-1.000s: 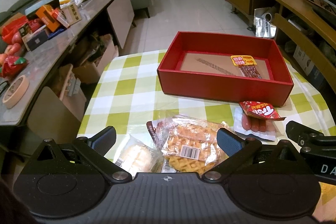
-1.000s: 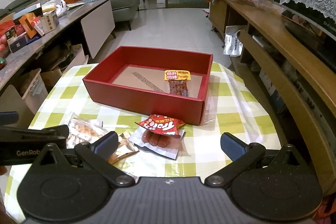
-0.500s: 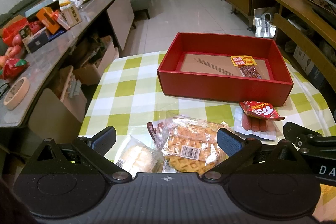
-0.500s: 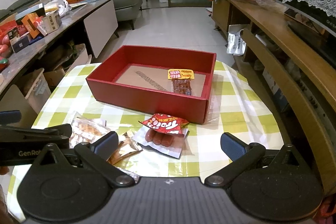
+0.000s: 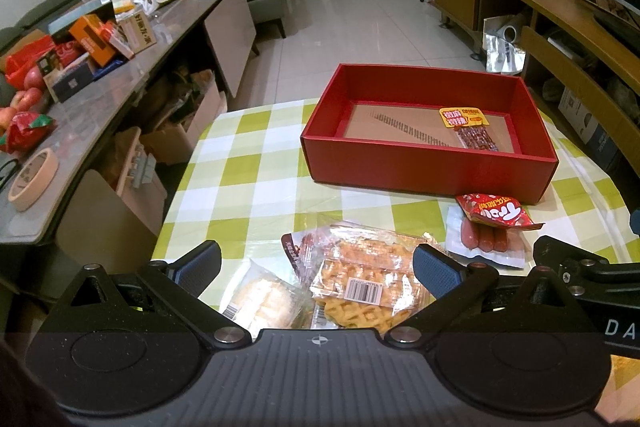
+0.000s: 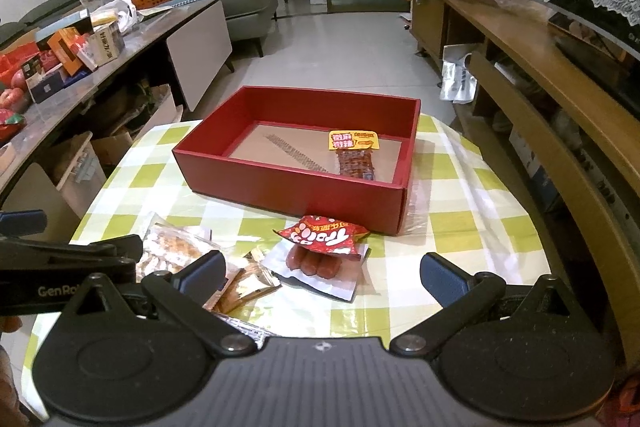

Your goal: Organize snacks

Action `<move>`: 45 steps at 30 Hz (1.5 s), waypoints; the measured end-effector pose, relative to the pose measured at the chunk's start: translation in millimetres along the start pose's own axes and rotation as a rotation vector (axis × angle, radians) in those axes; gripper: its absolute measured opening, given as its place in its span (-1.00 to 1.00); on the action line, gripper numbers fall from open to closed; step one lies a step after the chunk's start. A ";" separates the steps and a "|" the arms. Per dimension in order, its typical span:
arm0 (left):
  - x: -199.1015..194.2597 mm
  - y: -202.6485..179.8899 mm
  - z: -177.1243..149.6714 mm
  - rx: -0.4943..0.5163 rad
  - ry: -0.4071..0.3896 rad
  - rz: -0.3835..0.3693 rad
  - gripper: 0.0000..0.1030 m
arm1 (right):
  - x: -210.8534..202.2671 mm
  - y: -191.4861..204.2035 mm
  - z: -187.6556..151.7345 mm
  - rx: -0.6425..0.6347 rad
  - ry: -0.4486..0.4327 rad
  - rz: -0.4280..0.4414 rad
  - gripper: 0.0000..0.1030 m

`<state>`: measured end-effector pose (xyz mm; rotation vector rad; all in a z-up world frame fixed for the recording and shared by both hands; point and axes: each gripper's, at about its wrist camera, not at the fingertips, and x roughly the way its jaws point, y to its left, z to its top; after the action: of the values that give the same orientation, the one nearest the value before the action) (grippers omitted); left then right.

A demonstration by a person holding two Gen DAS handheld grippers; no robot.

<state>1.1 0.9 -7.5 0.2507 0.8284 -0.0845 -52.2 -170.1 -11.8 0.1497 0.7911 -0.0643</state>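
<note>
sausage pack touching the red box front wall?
Apart. The right wrist view shows a strip of checked tablecloth between the sausage pack and the red box front wall.

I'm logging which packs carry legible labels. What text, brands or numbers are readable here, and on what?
"GenRo", cut off: left gripper's side arm in the right wrist view.
"DA", cut off: right gripper's arm in the left wrist view.
Red sausage pack: large white letters, not legible.
Yellow-labelled pack in the red box: Chinese characters, too blurred.
Waffle pack: barcode, digits too small.
</note>
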 end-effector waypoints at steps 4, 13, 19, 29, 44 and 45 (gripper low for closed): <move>-0.1 0.7 0.3 0.000 0.000 -0.002 1.00 | 0.4 1.0 -0.2 -0.003 0.003 0.001 1.00; -0.4 1.6 0.5 0.000 0.000 -0.001 1.00 | 0.9 0.5 -0.8 -0.002 0.004 0.005 1.00; -0.6 1.5 0.4 -0.001 0.000 -0.001 1.00 | 2.3 1.1 -1.7 -0.002 0.005 0.007 1.00; -0.5 3.4 -0.2 0.003 0.001 -0.002 1.00 | 6.6 0.5 -2.8 -0.006 0.021 0.013 1.00; 26.2 19.6 -13.3 0.011 0.096 0.036 1.00 | 20.5 6.9 -7.8 -0.050 0.089 0.018 1.00; 28.1 19.0 -14.0 0.013 0.102 0.037 1.00 | 20.1 4.6 -6.0 -0.032 0.086 0.021 1.00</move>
<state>13.2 23.4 -33.7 0.2847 0.9249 -0.0428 -41.7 -164.6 -29.8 0.1306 0.8757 -0.0258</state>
